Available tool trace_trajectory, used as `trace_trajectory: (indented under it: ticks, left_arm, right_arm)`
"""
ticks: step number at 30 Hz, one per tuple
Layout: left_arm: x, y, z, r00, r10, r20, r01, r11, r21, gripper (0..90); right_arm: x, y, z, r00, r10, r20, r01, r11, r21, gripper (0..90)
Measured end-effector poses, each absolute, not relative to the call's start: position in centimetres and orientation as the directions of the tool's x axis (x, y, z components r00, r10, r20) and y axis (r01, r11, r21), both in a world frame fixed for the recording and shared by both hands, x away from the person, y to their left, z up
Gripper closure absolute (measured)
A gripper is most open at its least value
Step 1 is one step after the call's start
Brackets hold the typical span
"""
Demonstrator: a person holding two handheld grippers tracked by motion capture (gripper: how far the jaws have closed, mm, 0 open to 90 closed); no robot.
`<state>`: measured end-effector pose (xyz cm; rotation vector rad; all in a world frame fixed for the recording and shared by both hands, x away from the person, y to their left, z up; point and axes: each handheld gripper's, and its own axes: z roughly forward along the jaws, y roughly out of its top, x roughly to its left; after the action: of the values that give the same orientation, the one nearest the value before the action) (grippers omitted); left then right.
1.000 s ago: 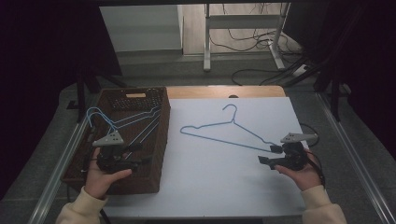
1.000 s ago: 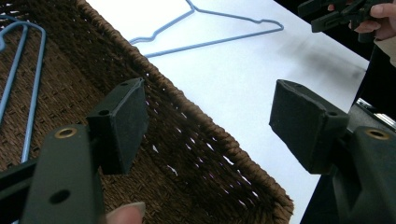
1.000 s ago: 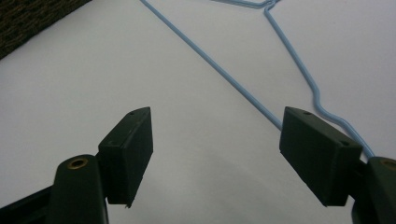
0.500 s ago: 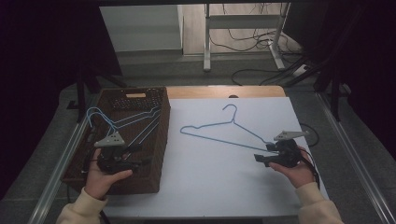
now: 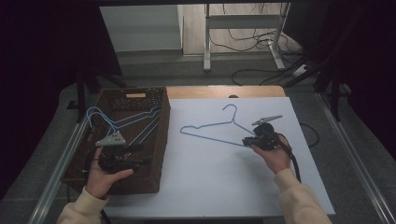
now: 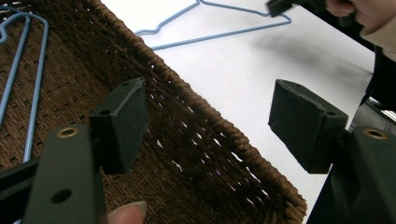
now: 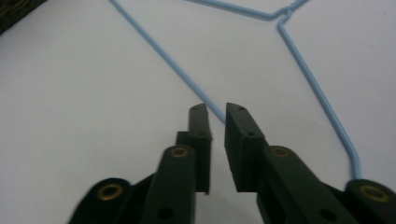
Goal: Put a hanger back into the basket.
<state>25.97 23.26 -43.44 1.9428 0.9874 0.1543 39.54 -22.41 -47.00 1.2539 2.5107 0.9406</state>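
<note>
The tabletop [image 5: 224, 186] carries a white sheet, and at its left edge stands a dark brown woven basket [image 5: 159, 140] with several light blue wire hangers [image 5: 123, 123] lying inside it. On the white surface, just to the right of the basket, one more light blue wire hanger [image 5: 212, 128] lies flat, its hook pointing toward the far side. The right claw [image 5: 246, 141] sits low at the right end of this hanger's long bottom wire; its jaws have just been closing and now stand nearly together with the thin wire [image 7: 187, 77] running into the narrow gap between their tips, so it is clenched around the hanger wire there. The left claw [image 5: 140, 162] is held by the person's hand over the near part of the basket, released, its black pads [image 6: 123, 123] standing wide apart above the basket's woven rim [image 6: 210, 126] with nothing between them.
</note>
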Motion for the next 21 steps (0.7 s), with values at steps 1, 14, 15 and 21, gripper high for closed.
trace_trajectory:
  ticks: [1, 14, 15, 21]
  left_arm:
    - [25.9, 23.3, -43.4, 0.67, 0.691, -0.269, 0.575, -0.254, 0.778, 28.0]
    - [25.8, 23.6, -43.3, 0.668, 0.694, -0.27, 0.573, -0.247, 0.782, 27.9]
    - [25.8, 23.7, -43.3, 0.667, 0.694, -0.271, 0.572, -0.244, 0.783, 27.9]
    - [25.8, 23.7, -43.3, 0.666, 0.693, -0.274, 0.574, -0.242, 0.782, 28.0]
  right_arm:
    - [40.1, -21.6, -47.3, -0.625, 0.772, 0.112, 0.658, 0.445, 0.608, 87.6]
    - [45.1, -15.9, -50.3, -0.619, 0.768, 0.164, 0.693, 0.436, 0.573, 89.9]
    - [45.2, -15.8, -50.5, -0.617, 0.769, 0.169, 0.697, 0.434, 0.572, 90.0]
    - [44.7, -15.3, -51.1, -0.64, 0.75, 0.167, 0.696, 0.475, 0.538, 90.0]
